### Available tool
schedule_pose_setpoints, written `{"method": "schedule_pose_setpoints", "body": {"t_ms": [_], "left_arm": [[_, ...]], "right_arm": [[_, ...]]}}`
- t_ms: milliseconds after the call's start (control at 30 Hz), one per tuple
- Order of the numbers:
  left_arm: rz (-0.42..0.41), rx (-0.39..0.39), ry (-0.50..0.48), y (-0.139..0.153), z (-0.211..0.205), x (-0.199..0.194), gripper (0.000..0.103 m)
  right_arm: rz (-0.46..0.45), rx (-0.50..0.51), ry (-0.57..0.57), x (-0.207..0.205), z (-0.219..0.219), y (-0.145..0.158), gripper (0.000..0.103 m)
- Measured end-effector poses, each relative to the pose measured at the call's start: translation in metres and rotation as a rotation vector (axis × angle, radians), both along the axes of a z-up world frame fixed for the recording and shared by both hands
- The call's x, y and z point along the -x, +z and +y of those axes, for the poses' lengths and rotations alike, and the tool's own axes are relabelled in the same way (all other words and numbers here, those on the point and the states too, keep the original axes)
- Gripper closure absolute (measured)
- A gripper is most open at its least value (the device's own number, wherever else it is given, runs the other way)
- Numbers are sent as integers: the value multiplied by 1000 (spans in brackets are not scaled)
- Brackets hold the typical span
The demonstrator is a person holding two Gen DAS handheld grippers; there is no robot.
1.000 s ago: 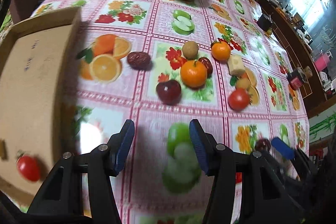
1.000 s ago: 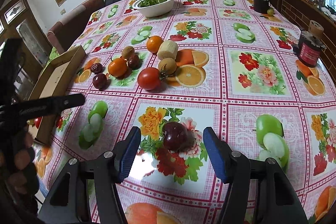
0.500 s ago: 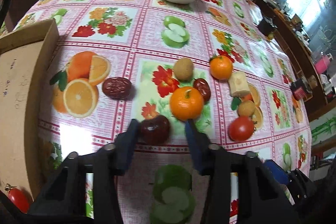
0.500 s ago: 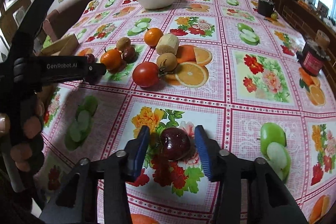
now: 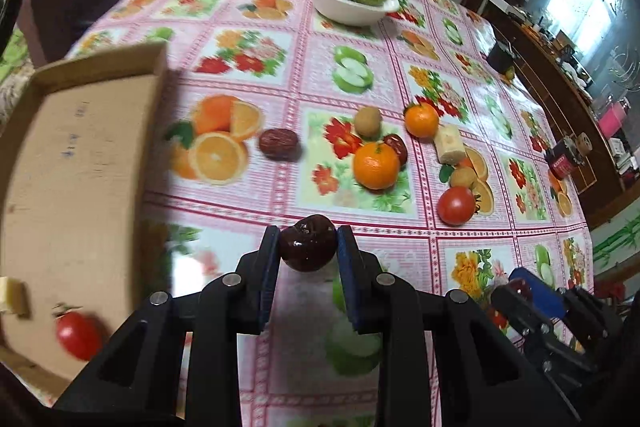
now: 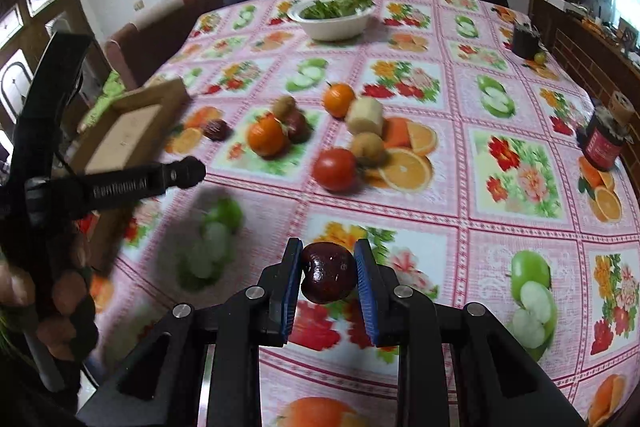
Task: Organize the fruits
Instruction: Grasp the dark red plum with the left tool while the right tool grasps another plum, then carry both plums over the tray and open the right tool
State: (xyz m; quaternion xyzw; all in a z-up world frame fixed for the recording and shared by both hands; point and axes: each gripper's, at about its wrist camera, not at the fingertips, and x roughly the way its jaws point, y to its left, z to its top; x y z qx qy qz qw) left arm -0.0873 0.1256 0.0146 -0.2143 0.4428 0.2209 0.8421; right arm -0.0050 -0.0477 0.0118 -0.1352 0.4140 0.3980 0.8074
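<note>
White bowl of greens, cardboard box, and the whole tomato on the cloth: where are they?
White bowl (image 5: 344, 11), left wrist view, front wall.
Cardboard box (image 5: 72, 163), left wrist view, bare inner floor.
Tomato (image 6: 334, 169), right wrist view, middle of its skin.

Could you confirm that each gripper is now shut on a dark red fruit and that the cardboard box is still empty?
The box part is wrong: the left wrist view shows the cardboard box already holding a tomato and a pale chunk. Both the left gripper and right gripper do grip dark red fruits.
</note>
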Motion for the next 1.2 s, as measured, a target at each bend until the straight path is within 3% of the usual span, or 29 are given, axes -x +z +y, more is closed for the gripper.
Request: {"method": "schedule_pose_setpoints", "body": {"t_ms": [433, 1200], "left_arm": [[-37, -114, 81, 35, 10, 46, 77], [-61, -131, 180, 46, 36, 92, 77]], "right_arm": [[-13, -47, 87, 25, 27, 26, 76], [-28, -53, 206, 65, 65, 37, 76]]}}
